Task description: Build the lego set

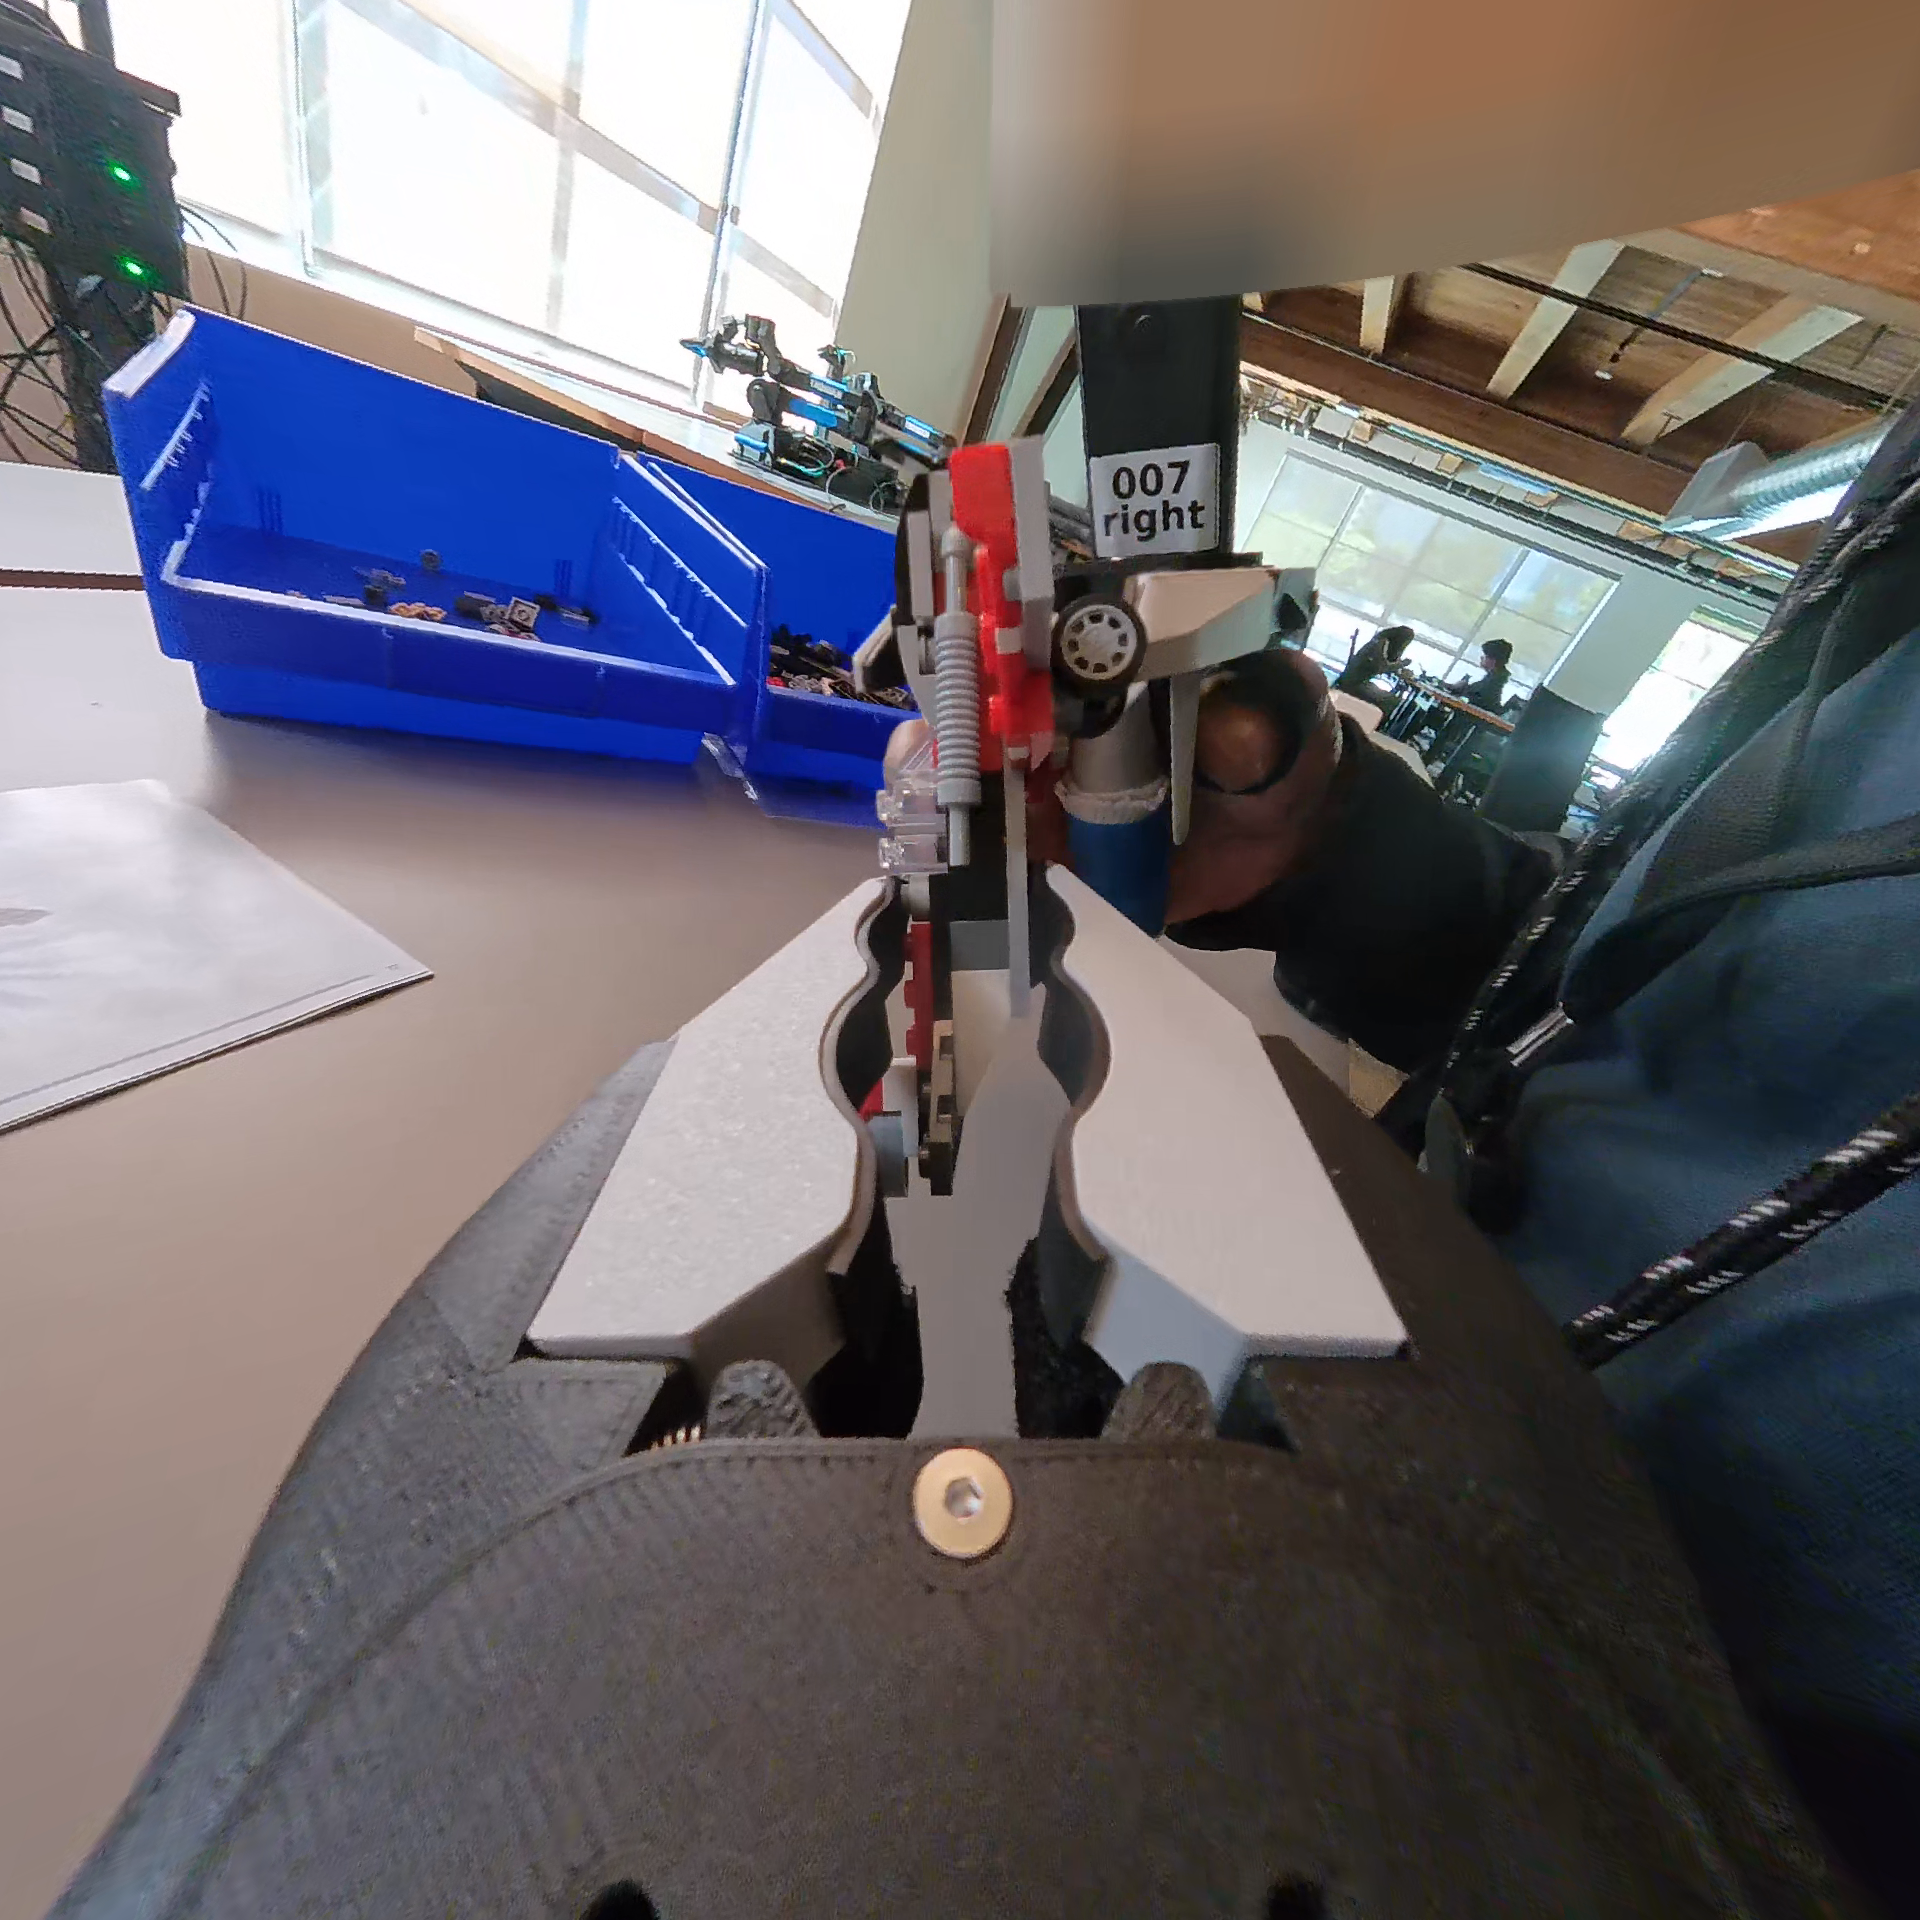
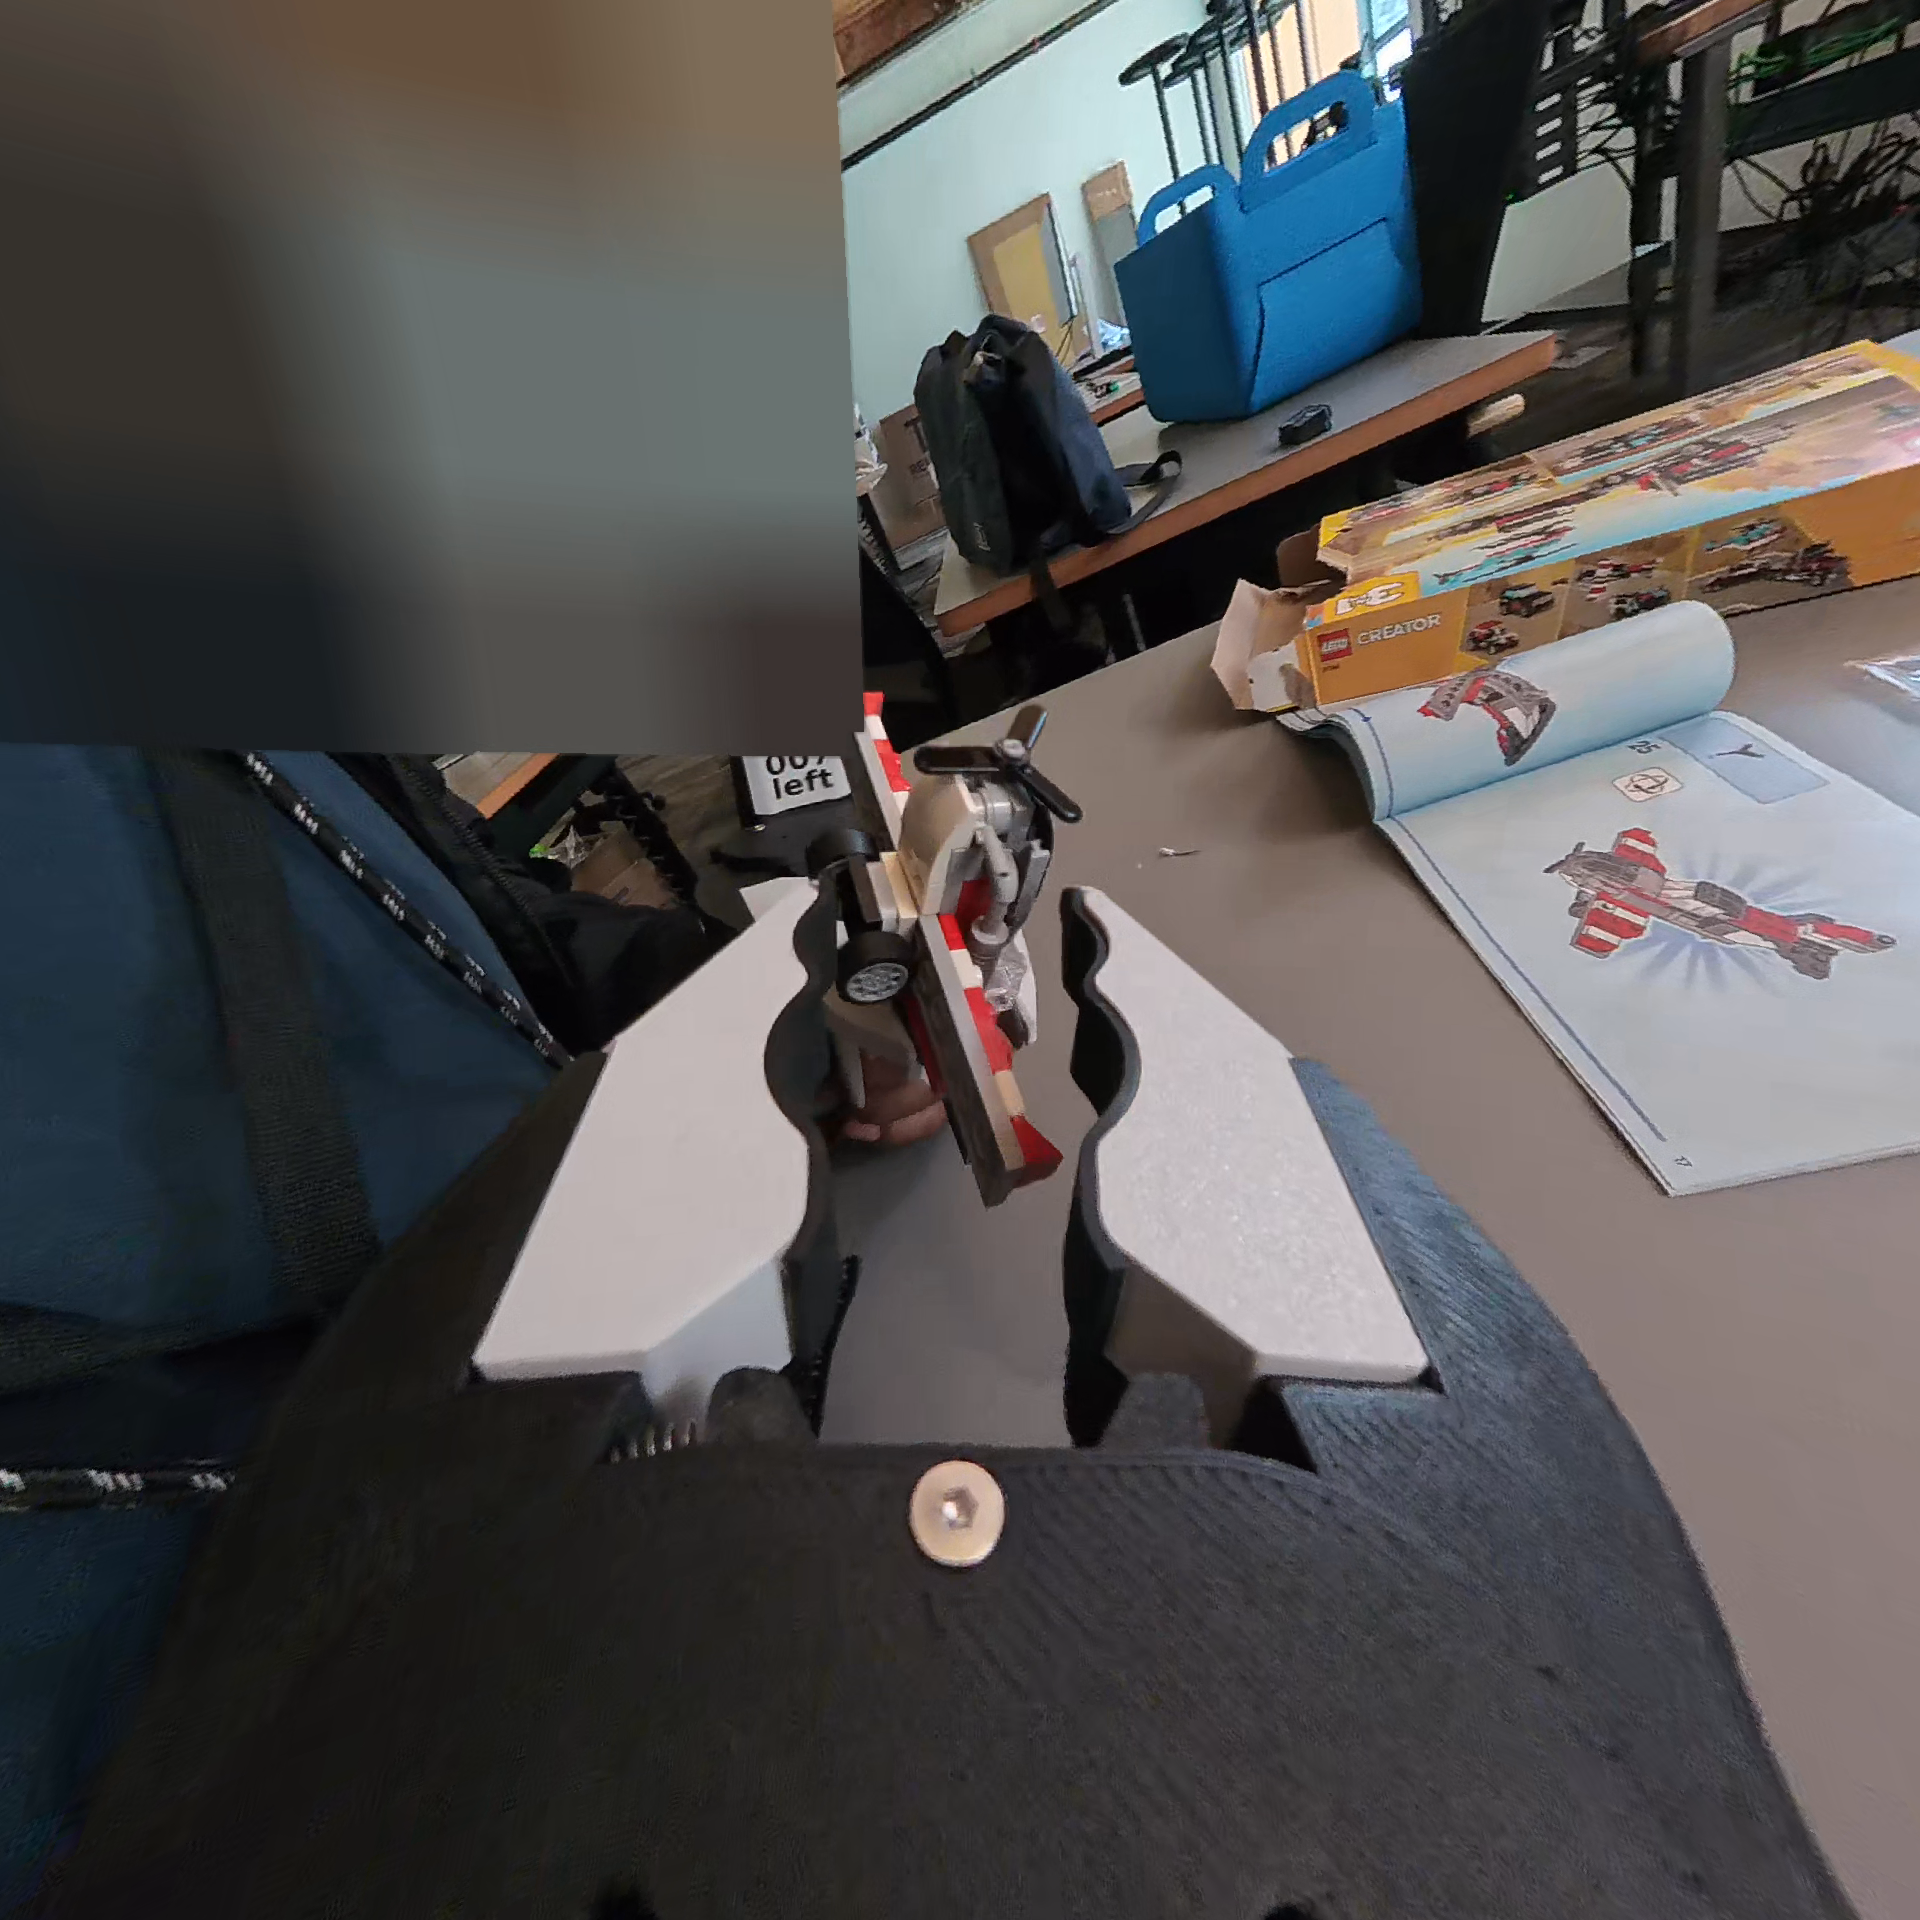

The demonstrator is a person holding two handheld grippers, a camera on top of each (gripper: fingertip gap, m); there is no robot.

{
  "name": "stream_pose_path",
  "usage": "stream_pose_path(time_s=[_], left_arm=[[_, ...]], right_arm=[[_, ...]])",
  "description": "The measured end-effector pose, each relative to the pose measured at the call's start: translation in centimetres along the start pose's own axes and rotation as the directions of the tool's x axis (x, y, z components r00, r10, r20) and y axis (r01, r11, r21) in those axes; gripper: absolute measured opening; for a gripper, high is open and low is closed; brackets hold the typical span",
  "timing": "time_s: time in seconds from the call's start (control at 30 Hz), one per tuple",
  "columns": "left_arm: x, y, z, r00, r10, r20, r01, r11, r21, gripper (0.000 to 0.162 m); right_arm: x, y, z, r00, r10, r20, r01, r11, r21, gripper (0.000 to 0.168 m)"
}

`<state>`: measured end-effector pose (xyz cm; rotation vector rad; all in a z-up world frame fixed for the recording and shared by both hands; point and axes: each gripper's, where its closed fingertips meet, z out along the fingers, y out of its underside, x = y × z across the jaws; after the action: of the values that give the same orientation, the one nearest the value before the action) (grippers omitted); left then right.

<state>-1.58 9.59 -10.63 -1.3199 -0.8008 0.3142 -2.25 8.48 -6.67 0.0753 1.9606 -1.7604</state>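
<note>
The left gripper is clamped on the toy plane — red, grey and black, held on edge above the table. The right gripper is spread wide around the plane's striped wing — whether its fingers touch it, I cannot tell. Blue bins and an open booklet lie on the table.

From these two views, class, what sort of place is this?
Probably a shared workshop or lab: a small robot arm by the windows, blue plastic parts bins, and exposed wooden ceiling beams.
</note>
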Motion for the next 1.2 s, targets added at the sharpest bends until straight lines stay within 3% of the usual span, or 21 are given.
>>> stream_pose_path(time_s=[0.1,1.2], left_arm=[[0.3,0.2,0.1,1.000,0.003,-0.018,-0.004,1.000,-0.014,0.022],[1.0,1.1,0.1,0.998,-0.034,-0.046,0.031,0.997,-0.066,0.022]], right_arm=[[-0.3,-0.1,-0.1,1.000,0.008,0.028,-0.008,1.000,0.023,0.036],[-0.8,0.7,-0.3,0.999,-0.014,0.052,0.014,1.000,-0.004,0.035]])
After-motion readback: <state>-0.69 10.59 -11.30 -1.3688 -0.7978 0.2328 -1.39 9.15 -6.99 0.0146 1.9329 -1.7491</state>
